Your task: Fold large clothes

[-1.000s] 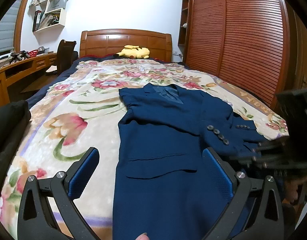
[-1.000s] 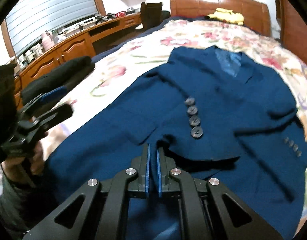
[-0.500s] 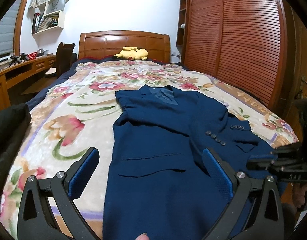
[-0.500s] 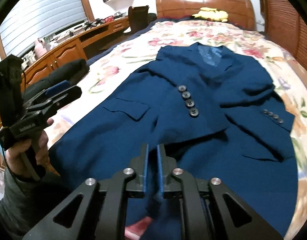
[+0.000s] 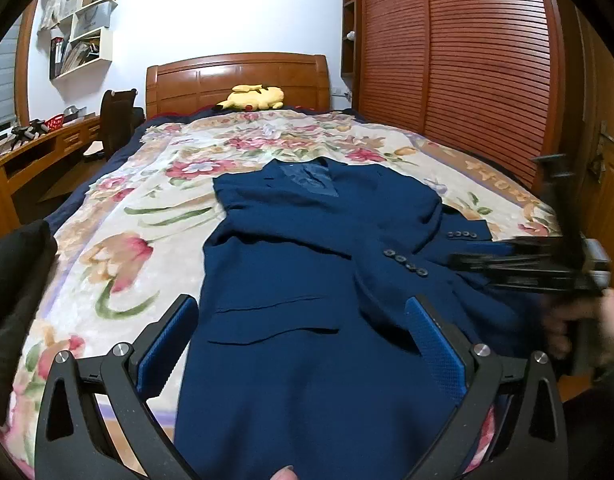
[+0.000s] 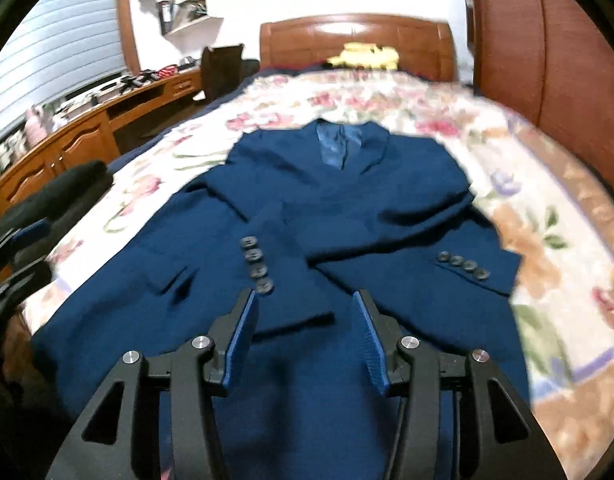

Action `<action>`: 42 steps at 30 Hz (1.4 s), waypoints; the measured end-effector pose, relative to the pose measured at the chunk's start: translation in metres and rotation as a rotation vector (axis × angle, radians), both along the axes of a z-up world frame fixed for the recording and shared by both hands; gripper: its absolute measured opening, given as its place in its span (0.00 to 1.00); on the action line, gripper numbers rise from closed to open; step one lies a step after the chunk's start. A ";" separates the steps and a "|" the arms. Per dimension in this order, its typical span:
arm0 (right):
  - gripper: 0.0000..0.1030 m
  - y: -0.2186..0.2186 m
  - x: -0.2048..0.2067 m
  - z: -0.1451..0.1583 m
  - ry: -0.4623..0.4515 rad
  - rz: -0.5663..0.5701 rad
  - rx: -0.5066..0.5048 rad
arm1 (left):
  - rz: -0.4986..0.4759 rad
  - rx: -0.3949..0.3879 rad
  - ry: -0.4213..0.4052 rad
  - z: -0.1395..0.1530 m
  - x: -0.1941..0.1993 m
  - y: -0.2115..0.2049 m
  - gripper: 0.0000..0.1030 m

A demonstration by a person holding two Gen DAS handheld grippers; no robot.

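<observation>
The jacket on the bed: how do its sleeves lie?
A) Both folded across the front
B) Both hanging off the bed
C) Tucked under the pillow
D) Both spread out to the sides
A: on the jacket both buttoned cuffs lie over the front panel, one overlapping the other.

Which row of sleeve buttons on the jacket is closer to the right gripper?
The row on the sleeve folded across the jacket's middle, just beyond the right gripper. The other row sits near the jacket's far right edge.

Navy blue jacket [image 5: 307, 288] on cream floral bedspread [image 5: 147, 208].
</observation>
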State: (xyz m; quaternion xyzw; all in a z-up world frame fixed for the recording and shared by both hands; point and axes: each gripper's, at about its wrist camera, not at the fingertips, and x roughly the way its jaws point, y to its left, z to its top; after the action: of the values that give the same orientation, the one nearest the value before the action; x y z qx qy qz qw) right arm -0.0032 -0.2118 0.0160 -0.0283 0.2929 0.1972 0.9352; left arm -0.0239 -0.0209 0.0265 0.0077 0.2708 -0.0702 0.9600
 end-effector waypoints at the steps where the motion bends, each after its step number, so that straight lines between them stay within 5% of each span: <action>1: 0.49 0.003 0.010 -0.003 0.019 0.007 -0.001 | -0.001 0.004 -0.002 0.001 -0.001 -0.003 1.00; 7: 0.49 0.022 0.030 -0.023 0.118 0.074 0.004 | -0.029 0.027 -0.004 0.006 -0.005 -0.018 1.00; 9: 0.25 0.024 0.026 -0.022 0.121 0.096 0.015 | -0.033 0.034 -0.003 0.007 -0.006 -0.020 1.00; 12: 0.08 0.025 0.010 -0.015 0.087 0.133 -0.002 | -0.034 0.024 -0.006 0.009 -0.008 -0.020 1.00; 19: 0.05 0.003 -0.037 -0.003 0.005 0.227 0.064 | -0.025 0.012 -0.019 0.015 -0.011 -0.013 1.00; 28: 0.05 -0.004 -0.077 -0.029 0.022 0.247 0.077 | -0.032 0.023 0.009 0.007 -0.002 -0.021 1.00; 32: 0.14 -0.007 -0.084 -0.022 -0.064 0.172 0.013 | -0.041 0.037 0.049 -0.004 0.006 -0.028 1.00; 36: 0.55 -0.017 -0.077 -0.021 -0.126 0.063 -0.039 | -0.036 0.049 0.090 -0.016 0.014 -0.034 1.00; 42: 0.56 -0.029 -0.055 -0.021 -0.138 -0.032 -0.030 | -0.047 0.041 0.166 -0.037 0.025 -0.042 1.00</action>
State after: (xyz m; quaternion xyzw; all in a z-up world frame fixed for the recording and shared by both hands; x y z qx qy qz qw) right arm -0.0585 -0.2407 -0.0054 -0.0514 0.2312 0.1752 0.9556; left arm 0.0015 -0.0626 -0.0101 0.0278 0.3504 -0.0876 0.9321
